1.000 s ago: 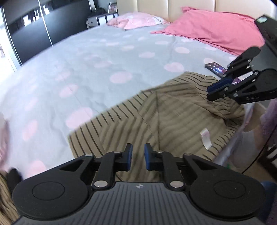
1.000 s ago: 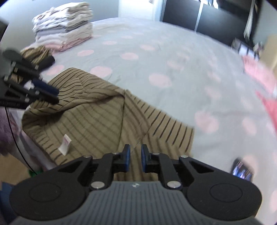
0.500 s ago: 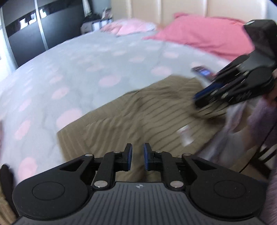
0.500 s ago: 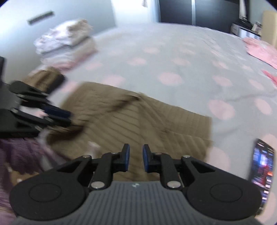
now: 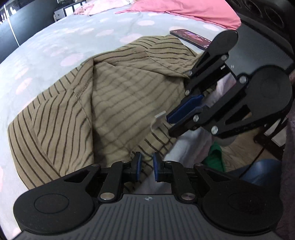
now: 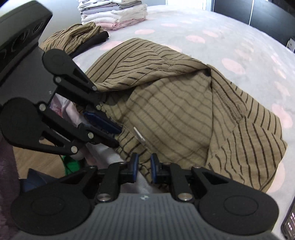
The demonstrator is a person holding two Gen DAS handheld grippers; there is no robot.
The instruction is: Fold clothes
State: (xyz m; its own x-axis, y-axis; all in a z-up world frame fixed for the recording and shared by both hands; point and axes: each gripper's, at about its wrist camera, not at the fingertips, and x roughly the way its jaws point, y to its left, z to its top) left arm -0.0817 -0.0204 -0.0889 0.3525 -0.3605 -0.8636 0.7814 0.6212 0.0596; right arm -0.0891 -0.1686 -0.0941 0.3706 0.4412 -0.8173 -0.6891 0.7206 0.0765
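- Big bed [image 5: 77,37] with a pale blue cover dotted in pink
- Pink pillows [image 5: 184,11] up at the head end
- Dark glossy wardrobe doors [image 6: 267,14] along the far wall
- Wood-look floor [image 6: 36,157] beside the bed, daylight all over

Two grippers over a striped garment at the bed's edge

The left gripper [image 5: 146,167] sits low in the left wrist view, its blue pads a small gap apart, over the near hem of the olive striped garment [image 5: 118,103]; whether the pads touch the cloth cannot be told. The garment lies rumpled on the grey bedspread [image 5: 60,42] with pink dots, one flap folded over so a stitched seam shows. The right gripper [image 5: 170,120] reaches in from the right, its blue pads nearly together just beside a white label [image 5: 157,120] on the garment. A phone [image 5: 191,37] lies on the bedspread beyond, near a pink pillow [image 5: 184,11]. Something green [image 5: 215,157] lies on the floor.
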